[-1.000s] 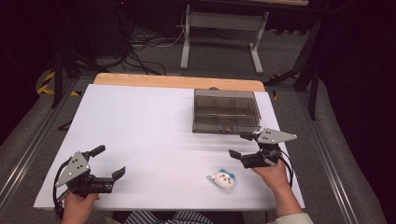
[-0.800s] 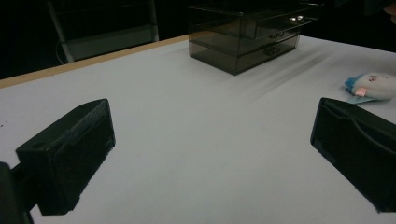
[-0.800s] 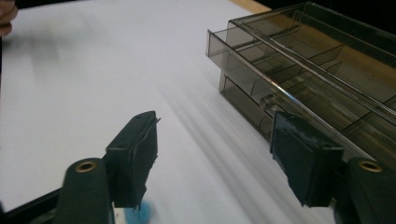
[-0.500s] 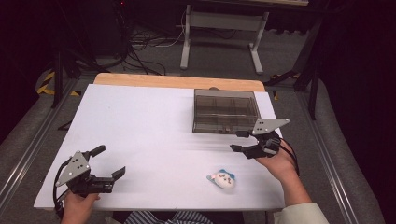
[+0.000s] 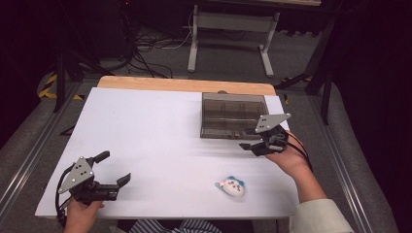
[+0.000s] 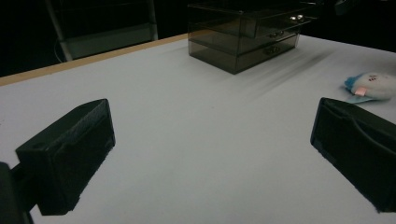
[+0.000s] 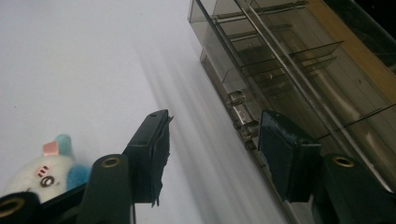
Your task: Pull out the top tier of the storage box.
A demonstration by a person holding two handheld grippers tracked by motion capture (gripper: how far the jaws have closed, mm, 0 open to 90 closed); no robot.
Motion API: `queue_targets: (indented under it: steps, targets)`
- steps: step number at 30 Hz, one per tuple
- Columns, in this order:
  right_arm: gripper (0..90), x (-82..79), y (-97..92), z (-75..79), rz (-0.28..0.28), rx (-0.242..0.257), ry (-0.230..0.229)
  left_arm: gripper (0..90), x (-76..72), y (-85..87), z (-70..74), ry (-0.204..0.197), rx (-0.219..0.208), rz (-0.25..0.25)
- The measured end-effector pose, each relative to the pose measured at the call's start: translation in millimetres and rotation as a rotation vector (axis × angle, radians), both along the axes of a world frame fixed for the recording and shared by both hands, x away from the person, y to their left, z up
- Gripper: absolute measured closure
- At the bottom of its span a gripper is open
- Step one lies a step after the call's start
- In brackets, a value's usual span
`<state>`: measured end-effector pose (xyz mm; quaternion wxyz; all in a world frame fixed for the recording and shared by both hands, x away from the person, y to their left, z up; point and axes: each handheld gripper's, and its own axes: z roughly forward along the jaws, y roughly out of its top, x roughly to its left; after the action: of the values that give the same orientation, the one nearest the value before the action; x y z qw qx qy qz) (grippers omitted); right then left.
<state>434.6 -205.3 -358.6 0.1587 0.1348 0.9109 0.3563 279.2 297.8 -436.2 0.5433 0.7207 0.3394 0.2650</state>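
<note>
A smoky clear plastic drawer box (image 5: 233,116) stands at the table's far right, its small knobs (image 7: 236,99) facing the near side. My right gripper (image 5: 247,147) hovers just in front of its lower right corner, pointing left. Its jaws have just been closing to about half width and are open with nothing between them (image 7: 214,121). A small white and blue plush toy (image 5: 231,187) lies near the front edge, apart from both grippers. My left gripper (image 5: 115,167) rests at the front left, wide open and empty (image 6: 212,121), facing the box (image 6: 245,37) and the toy (image 6: 373,86).
The white table top (image 5: 145,126) has a wooden strip (image 5: 184,84) along its far edge. Metal rails (image 5: 29,155) run down both sides. Behind the table stand a grey desk frame (image 5: 228,29) and floor cables (image 5: 150,41).
My right gripper has moved up and away from the plush toy toward the front of the drawer box, and its jaws have narrowed. The left gripper has stayed put.
</note>
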Motion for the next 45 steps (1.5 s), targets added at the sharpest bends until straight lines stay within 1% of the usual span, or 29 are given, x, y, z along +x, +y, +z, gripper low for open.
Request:
queue_targets:
  steps: [3,7,8,13,20,25,31,34,35,36,39,41,42,43,44,45]
  targets:
    - [44.6,3.6,0.3,1.8,-0.003,0.003,-0.007,0.7,-0.2,-0.2,-0.2,0.003,-0.005,0.0]
    - [44.1,6.8,1.3,3.0,-0.007,-0.006,-0.017,0.7,-0.2,-0.1,-0.1,0.002,-0.002,0.0]
    - [43.8,9.9,2.3,4.0,-0.01,-0.011,-0.021,0.7,-0.2,-0.1,-0.1,0.002,-0.002,0.0]
    - [43.5,16.4,4.0,4.2,-0.016,-0.021,-0.019,0.7,-0.1,0.0,0.0,-0.001,-0.001,0.001]
    - [43.3,25.2,8.3,-0.6,-0.02,-0.051,-0.02,0.7,-0.1,0.4,0.1,-0.003,0.003,-0.001]
    - [43.5,30.4,11.7,-5.5,-0.014,-0.068,-0.007,0.7,-0.1,0.2,0.0,-0.001,-0.002,-0.001]
    - [44.4,35.4,16.0,-12.6,-0.004,-0.104,0.003,0.7,-0.2,0.1,0.0,-0.001,0.0,-0.001]
    - [45.8,38.5,17.2,-15.6,-0.003,-0.123,-0.005,0.7,0.1,0.0,-0.2,0.0,0.0,-0.002]
    - [46.4,39.2,17.3,-16.3,-0.006,-0.122,-0.006,0.7,0.1,0.0,-0.2,0.0,0.0,-0.002]
    - [47.6,40.3,17.5,-17.1,-0.004,-0.126,0.001,0.7,-0.2,-0.5,-0.3,0.002,-0.004,-0.001]
    - [50.6,41.6,18.8,-19.6,-0.001,-0.147,-0.001,0.7,0.0,0.1,-0.2,0.001,0.0,-0.003]
    - [54.7,42.1,20.2,-21.4,0.002,-0.16,-0.004,0.7,0.0,0.1,-0.3,0.002,-0.002,-0.003]
    - [54.7,42.1,20.2,-21.4,0.002,-0.16,-0.004,0.7,0.0,0.1,-0.3,0.003,-0.003,-0.003]
    - [56.9,42.0,20.6,-21.9,0.002,-0.167,-0.005,0.7,-0.1,0.1,-0.2,0.002,-0.002,-0.004]
    - [62.4,41.5,21.0,-22.1,0.002,-0.182,-0.024,0.7,-0.3,-0.3,-0.2,0.002,-0.004,-0.002]
    - [62.7,41.5,20.7,-21.9,0.003,-0.184,-0.03,0.7,-0.4,-0.5,-0.2,0.002,-0.004,-0.002]
